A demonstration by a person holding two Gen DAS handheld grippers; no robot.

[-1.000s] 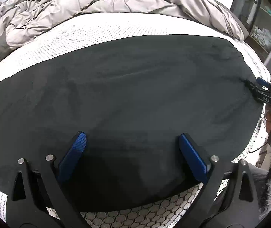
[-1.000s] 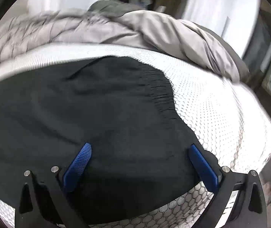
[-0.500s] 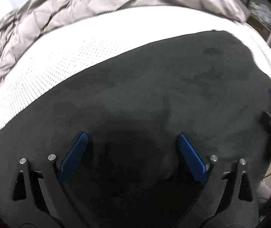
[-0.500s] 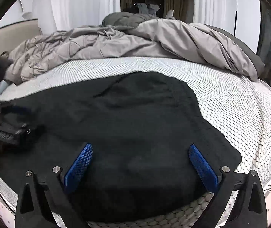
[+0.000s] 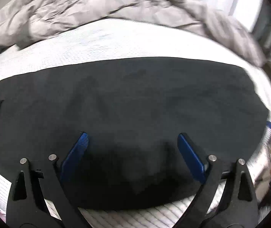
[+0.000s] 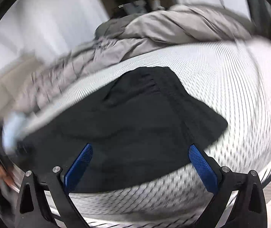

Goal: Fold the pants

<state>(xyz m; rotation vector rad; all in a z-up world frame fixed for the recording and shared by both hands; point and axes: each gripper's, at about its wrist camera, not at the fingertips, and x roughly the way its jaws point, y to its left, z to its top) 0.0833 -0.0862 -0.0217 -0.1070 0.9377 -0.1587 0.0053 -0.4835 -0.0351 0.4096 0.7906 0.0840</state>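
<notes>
- Left wrist view: left claw gapes wide, holding nothing, low in frame over the black pants. The pants lie flat across centre frame on the bed; a crumpled grey duvet fills the top.
- Right wrist view, blurred: right claw likewise spread and empty, above the pants' gathered waistband at centre.
- Judgement: soft, light, limp cloth; best pinched at an edge or corner.

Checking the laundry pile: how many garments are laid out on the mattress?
1: black pants spread flat on the white mattress, in front of the bunched grey duvet. More could be hidden beneath.
</notes>
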